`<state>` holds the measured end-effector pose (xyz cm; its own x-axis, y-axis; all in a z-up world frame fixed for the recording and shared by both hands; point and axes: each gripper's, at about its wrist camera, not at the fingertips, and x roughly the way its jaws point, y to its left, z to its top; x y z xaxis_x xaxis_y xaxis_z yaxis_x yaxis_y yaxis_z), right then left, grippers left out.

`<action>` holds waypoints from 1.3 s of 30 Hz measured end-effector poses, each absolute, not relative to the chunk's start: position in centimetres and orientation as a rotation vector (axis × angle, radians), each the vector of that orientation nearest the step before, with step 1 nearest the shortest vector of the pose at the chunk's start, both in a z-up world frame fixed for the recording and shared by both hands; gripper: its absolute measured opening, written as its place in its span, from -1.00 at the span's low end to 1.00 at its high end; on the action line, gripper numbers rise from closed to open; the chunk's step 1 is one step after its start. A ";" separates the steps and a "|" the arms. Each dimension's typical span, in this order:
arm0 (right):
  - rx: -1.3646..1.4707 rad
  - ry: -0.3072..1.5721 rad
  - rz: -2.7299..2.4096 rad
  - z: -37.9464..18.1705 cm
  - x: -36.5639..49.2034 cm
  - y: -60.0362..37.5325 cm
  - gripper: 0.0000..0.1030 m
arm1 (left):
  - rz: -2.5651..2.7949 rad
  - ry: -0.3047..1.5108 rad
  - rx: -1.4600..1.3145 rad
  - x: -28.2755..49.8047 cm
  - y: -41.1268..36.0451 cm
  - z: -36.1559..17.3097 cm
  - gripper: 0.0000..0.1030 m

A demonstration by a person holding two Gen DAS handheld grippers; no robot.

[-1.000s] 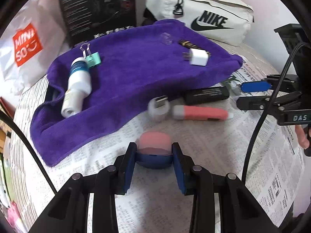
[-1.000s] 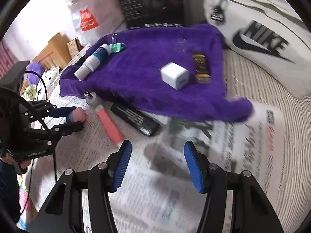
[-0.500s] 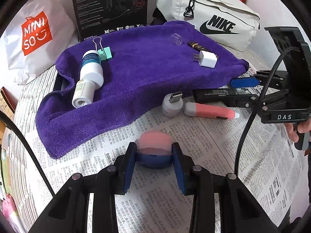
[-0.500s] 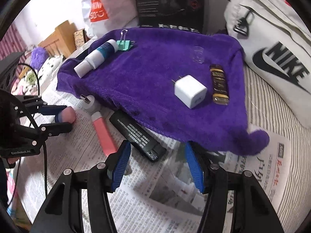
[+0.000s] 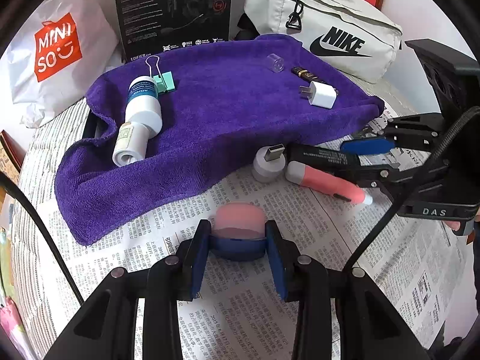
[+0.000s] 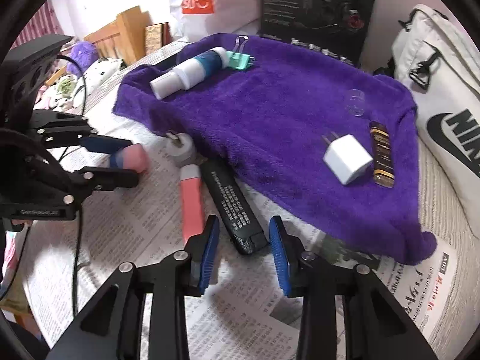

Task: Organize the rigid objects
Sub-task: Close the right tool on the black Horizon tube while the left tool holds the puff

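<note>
Rigid items were seen spread over a purple terry towel (image 6: 288,120) and the printed newspaper (image 5: 300,315) in front of it. Farthest left in the right wrist view, the left gripper (image 6: 132,162) was clamped narrowly on a round pink-and-blue capped piece (image 6: 136,159), held above the newspaper; the piece was judged light, hard and smooth, so a squeeze across its sides would suit it. Next came a grey round USB plug (image 6: 181,150), then a pink plastic stick with a grey cap (image 6: 192,201), both lying on the paper at the towel's edge. Just right of the stick lay a black rectangular plastic bar with white print (image 6: 232,207), judged stiff, light and somewhat slippery, best taken across its narrow width near the end. The right gripper (image 6: 244,247) was tilted steeply downward with that end between its blue pads (image 6: 207,252); its jaws had just been closing, but contact could not be confirmed.
</note>
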<state>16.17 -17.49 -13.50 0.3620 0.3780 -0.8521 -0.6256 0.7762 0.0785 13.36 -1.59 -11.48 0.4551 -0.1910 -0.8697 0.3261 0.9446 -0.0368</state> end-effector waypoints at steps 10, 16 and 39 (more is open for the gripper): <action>-0.345 0.975 0.665 -13.6 16.9 -15.6 -0.34 | -0.324 1.050 0.130 13.3 -1.4 -11.5 -0.32; -0.315 0.993 0.577 -13.5 16.3 -17.2 -0.42 | -0.304 1.046 0.136 13.1 -1.4 -11.5 -0.32; -0.202 1.064 0.554 -13.3 16.1 -20.2 -0.54 | -0.288 1.050 0.122 13.3 -1.2 -10.9 -0.32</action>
